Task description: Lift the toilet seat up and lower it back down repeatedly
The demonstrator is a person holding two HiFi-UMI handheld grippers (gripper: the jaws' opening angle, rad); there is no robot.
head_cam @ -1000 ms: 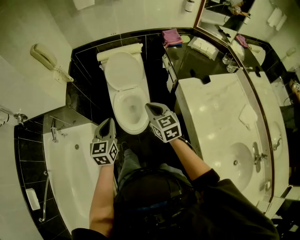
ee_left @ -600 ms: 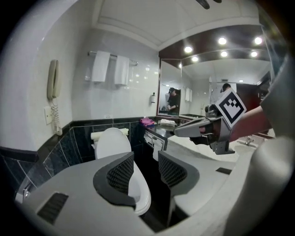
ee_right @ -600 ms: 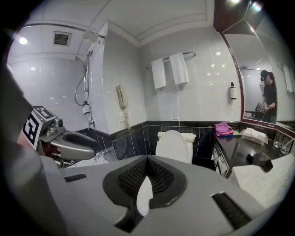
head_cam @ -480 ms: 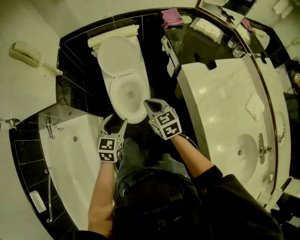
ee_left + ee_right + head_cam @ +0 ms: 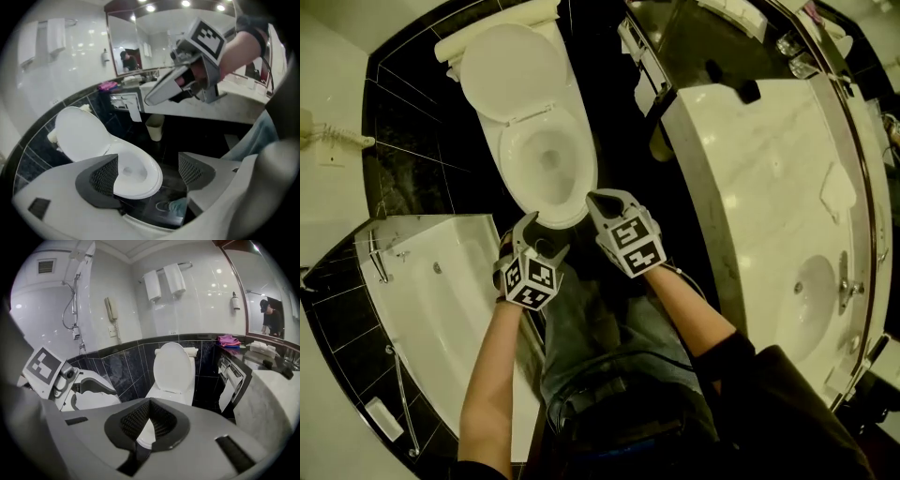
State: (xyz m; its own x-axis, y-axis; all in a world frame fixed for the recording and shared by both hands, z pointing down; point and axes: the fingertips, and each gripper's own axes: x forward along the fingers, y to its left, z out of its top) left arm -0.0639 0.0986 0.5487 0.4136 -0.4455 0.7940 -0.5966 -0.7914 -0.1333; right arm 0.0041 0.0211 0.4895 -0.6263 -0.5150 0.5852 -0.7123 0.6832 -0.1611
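1. The toilet seat [image 5: 511,70] stands raised at the far end of the bowl [image 5: 546,202]. Seat and lid are hard to tell apart.
2. The left gripper [image 5: 542,232] hides part of the bowl's near rim. Its jaws have just been opening and are wide apart with nothing held.
3. The right gripper [image 5: 598,199] is closed and empty.
4. Both grippers are lower and nearer the bowl than before.

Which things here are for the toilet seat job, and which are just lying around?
For the job: toilet; its raised lid; left gripper, jaws just been opening, nothing between them; right gripper, jaws together, empty.

Just lying about: bathtub; sink; wall phone; towels; pink cloth; bin.
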